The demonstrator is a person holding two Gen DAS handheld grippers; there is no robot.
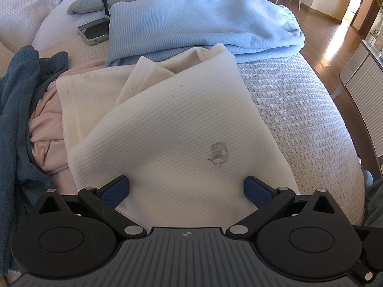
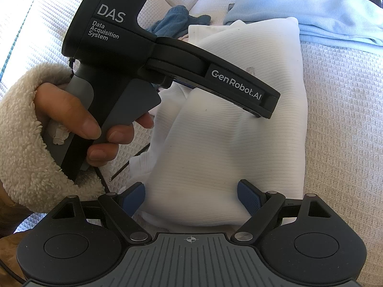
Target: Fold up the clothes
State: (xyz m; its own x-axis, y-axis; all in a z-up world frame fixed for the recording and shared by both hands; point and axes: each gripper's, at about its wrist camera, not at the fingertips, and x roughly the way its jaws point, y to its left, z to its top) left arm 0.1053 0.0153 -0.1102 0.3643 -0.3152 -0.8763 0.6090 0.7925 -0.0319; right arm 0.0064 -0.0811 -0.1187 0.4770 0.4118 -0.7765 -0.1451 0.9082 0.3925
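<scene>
Left wrist view: the left gripper (image 1: 186, 189) is hovering over the near end of a white ribbed garment (image 1: 167, 129), its jaws spread wide and its blue pads (image 1: 115, 191) holding nothing. The garment is lying loosely folded on a pale waffle-weave bedcover (image 1: 299, 119), bearing a small grey mark (image 1: 219, 151) near its middle. To the left, a pink garment (image 1: 47, 129) is lying partly under the white one, and a dark blue-grey garment (image 1: 19, 110) is bunching up beside it. Beyond the white garment, a folded light blue garment (image 1: 198, 28) is resting on the bedcover, touching the white one's far edge. A phone-like device (image 1: 94, 31) is lying just left of the blue garment, and a grey cushion (image 1: 95, 0) is sitting behind it. A wooden floor (image 1: 323, 31) is showing at far right.

Right wrist view: the right gripper (image 2: 191, 196) is likewise standing wide open over the near edge of the white ribbed garment (image 2: 215, 155), gripping nothing. Further on, the left gripper (image 2: 191, 71), seen from the side, is reaching across the garment; whether it is touching the cloth cannot be told from this angle. The left hand (image 2: 91, 122), emerging from a fleecy cream sleeve (image 2: 21, 131), is wrapping around its handle. At the far edge, the light blue garment (image 2: 311, 14) is lying beyond the white one.
</scene>
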